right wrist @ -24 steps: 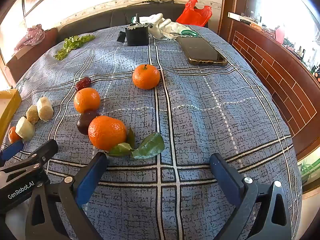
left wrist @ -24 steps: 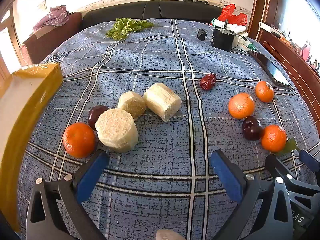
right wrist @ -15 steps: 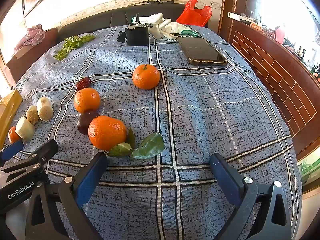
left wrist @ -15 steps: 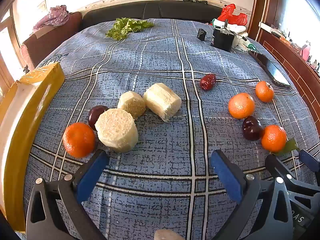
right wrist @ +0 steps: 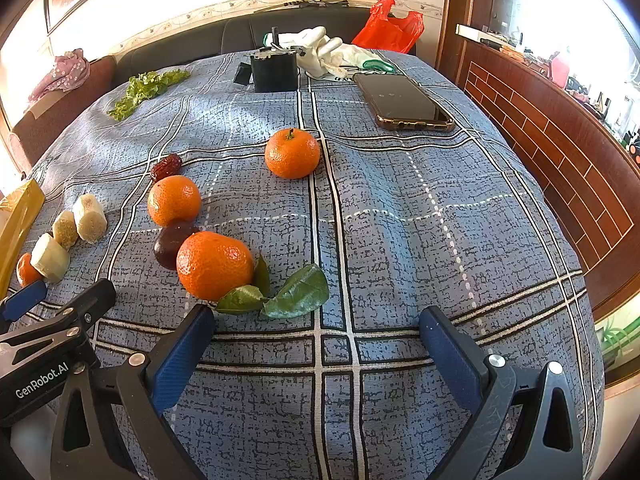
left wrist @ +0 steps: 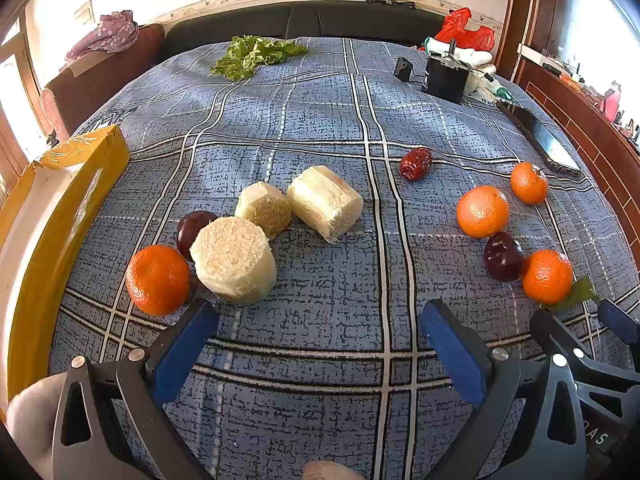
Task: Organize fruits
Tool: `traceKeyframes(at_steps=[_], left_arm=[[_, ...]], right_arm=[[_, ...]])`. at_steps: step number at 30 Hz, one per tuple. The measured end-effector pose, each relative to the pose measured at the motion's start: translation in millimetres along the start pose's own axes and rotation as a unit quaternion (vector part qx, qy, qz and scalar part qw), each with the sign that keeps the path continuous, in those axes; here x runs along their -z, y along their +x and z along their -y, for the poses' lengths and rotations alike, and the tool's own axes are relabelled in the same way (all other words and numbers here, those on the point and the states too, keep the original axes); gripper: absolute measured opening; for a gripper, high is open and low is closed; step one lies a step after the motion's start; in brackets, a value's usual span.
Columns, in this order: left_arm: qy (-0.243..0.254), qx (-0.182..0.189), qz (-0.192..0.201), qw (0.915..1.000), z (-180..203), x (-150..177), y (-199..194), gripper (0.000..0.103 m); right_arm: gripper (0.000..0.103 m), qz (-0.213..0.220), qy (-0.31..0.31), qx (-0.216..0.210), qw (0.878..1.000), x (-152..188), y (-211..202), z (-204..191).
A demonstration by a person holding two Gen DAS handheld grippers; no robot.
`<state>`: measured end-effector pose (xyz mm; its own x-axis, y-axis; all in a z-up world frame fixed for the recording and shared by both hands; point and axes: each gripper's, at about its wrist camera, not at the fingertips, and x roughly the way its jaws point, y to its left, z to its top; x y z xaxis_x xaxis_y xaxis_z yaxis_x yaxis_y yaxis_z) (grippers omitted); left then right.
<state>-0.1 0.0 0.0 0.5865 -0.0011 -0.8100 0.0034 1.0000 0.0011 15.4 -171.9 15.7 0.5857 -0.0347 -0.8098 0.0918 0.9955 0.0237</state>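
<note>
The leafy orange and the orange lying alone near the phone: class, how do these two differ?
The leafy orange has green leaves at its base; the lone orange shows only a small stem on top. The leafy orange touches a dark plum; the lone orange touches nothing. The leafy one lies nearer the right gripper. Both are round, bright orange, on the blue plaid cloth.

We hold our left tongs (left wrist: 320, 344) and right tongs (right wrist: 316, 340) side by side, both spread wide with nothing between their blue pads (left wrist: 184, 344), low and level.
</note>
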Motion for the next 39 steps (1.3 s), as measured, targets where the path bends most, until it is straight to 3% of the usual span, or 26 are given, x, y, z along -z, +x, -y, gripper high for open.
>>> traceKeyframes(at_steps=[39], left_arm=[[0.016,0.011,0.001,0.9998,-3.3,11.1,-9.8,0.103]], right_arm=[[0.103,0.0,0.0,0.0,1.0,0.1,0.5,0.0]])
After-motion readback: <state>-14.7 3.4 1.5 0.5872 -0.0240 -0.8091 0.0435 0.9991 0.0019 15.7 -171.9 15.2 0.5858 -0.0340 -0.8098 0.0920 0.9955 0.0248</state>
